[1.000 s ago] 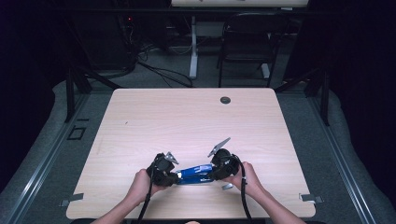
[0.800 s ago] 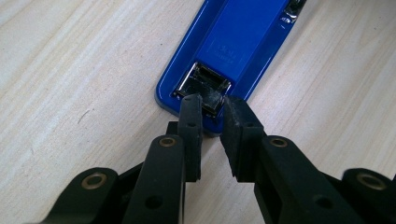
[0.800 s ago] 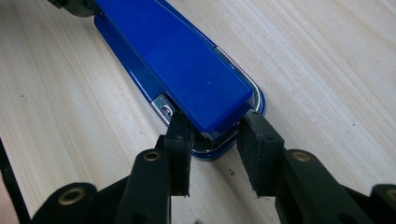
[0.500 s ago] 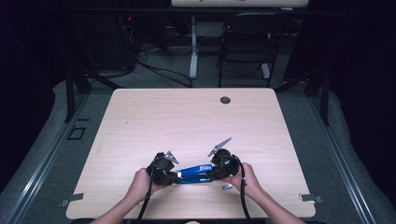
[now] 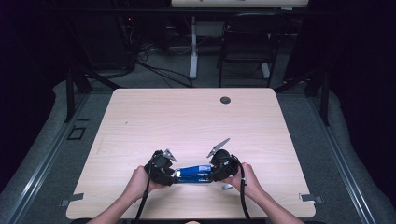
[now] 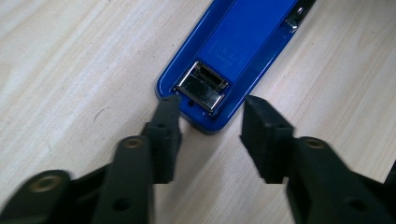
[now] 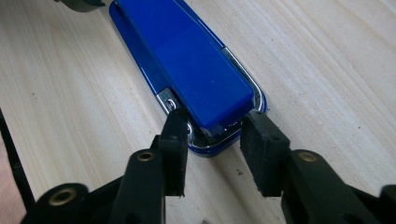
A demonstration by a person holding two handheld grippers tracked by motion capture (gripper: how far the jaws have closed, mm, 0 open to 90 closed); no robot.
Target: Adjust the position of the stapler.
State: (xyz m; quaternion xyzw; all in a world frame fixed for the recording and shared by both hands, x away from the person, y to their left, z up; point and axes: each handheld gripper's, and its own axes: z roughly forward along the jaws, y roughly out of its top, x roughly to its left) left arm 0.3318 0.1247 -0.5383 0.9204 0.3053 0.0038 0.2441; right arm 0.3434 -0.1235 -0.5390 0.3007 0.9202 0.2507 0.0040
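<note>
- The wooden table is pale, smooth and flat, and the blue stapler lies on it near my edge, between my two grippers, its long axis running from one to the other.
- The stapler is a stiff body of glossy blue plastic over a metal base. I judge it fairly heavy for its size, hard, not fragile, and slick on the shiny top.
- My left gripper faces the hinge end, where a small metal clip sits. Its jaws have just been opening and now stand spread, one tip just at the corner of the base, the other clear of it; they pinch nothing.
- My right gripper faces the rounded front end. Its jaws have just been opening a little; both tips stand close against the nose with its chrome rim, but I cannot tell whether they press it.
- I judge the flat long sides of the base to be the best place to hold it, not the tapering nose, where the pads could slide off.
</note>
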